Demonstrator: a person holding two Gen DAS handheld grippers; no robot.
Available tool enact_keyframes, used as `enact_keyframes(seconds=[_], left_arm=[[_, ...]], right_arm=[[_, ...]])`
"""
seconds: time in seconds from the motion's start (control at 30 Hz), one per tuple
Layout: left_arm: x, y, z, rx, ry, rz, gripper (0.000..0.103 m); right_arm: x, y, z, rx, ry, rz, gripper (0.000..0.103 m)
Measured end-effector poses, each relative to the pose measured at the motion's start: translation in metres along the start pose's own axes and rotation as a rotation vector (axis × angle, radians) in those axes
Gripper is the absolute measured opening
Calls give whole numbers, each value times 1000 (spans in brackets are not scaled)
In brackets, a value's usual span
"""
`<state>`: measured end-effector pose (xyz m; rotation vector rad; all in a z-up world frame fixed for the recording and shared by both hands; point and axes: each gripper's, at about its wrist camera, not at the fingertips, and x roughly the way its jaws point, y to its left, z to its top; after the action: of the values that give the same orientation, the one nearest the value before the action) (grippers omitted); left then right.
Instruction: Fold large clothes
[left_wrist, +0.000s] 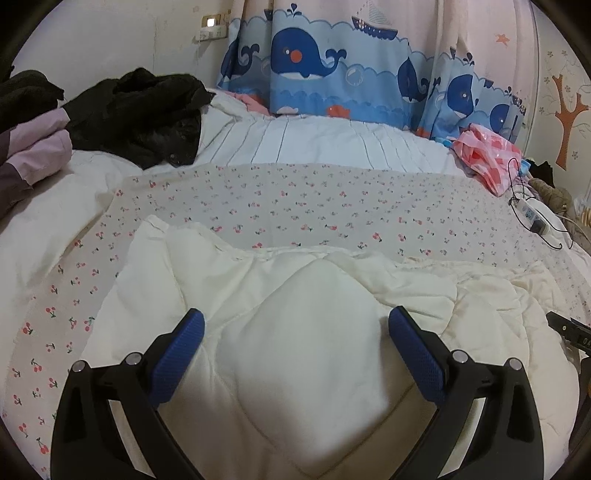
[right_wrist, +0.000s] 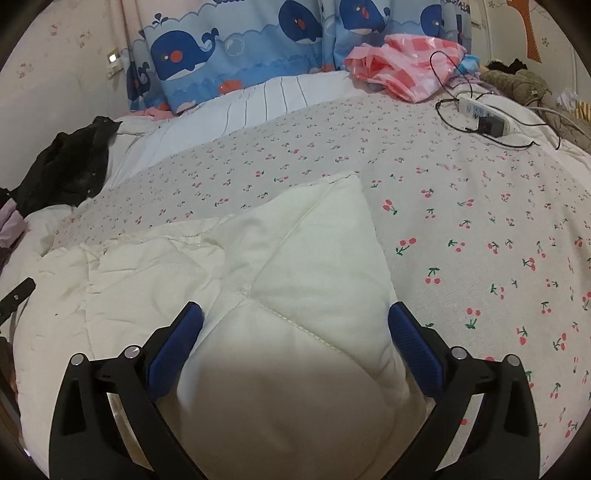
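Nearest the lens, the left gripper (left_wrist: 296, 325) stood with its blue-padded fingers (left_wrist: 181, 354) spread wide over a cream quilted garment (left_wrist: 306, 354), gripping nothing. The right gripper (right_wrist: 295, 321) was likewise released, its jaws straddling a puffed corner of the same garment (stitched seams crossing between them). The garment lay bunched on the cherry-print bedsheet (right_wrist: 461, 221). Well beyond lay a black jacket (left_wrist: 140, 110), a pink checked bag (right_wrist: 406, 70) and a power strip (right_wrist: 484, 110).
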<state>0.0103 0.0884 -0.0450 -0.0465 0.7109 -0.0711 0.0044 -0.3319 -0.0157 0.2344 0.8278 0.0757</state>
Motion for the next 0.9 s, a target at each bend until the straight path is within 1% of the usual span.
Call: enact_keyframes(seconds=[0.07,0.1,0.13,0.17,0.2,0.27,0.3,0.37,0.43,0.47,0.5,0.53,0.57,0.6,0.7,0.77,0.9], left_arm=[[5,-2,1,5,22,11,96],[5,-4,2,17,41,22,96],[2,-5,3,26,45,30,96],[-8,-6,4,34,36,48,96],[-26,-7,2,35,-3,56,96],[-62,-7,-9,33,-65,31,96],[-69,-7,-13,38,-68,26,96],[-88,-8,-28,58,-54,37,96],[-108,-7,-45,63,-45,45,96],[-117,-5,-51,56,-46,40,96],[-125,-3,-56,45,-46,36,96],[-136,-1,-62,30,-49,35,96],[-146,1,-66,20,-54,32,96],[-154,2,-69,13,-64,30,96],[-178,7,-76,-14,-95,22,96],[-181,7,-79,-25,-96,22,96],[-177,4,-90,-48,-60,6,96]], right_arm=[[3,-7,4,40,61,40,97],[-3,-8,6,52,71,27,97],[-16,-5,6,53,50,1,96],[-41,2,3,35,-16,5,96],[-61,12,-2,11,-65,22,96],[-98,35,-24,-72,-143,24,96],[-106,42,-36,-104,-151,29,96],[-107,49,-65,-134,-123,26,96],[-85,44,-87,-122,-7,28,97],[-81,39,-97,-108,-3,51,97],[-85,38,-97,-108,-6,50,97],[-89,38,-92,-94,31,44,97],[-93,38,-89,-79,50,40,96],[-104,40,-84,-68,44,47,96],[-142,55,-80,-97,-19,73,96],[-162,71,-85,-94,-39,86,96],[-182,91,-97,-6,-60,109,96]])
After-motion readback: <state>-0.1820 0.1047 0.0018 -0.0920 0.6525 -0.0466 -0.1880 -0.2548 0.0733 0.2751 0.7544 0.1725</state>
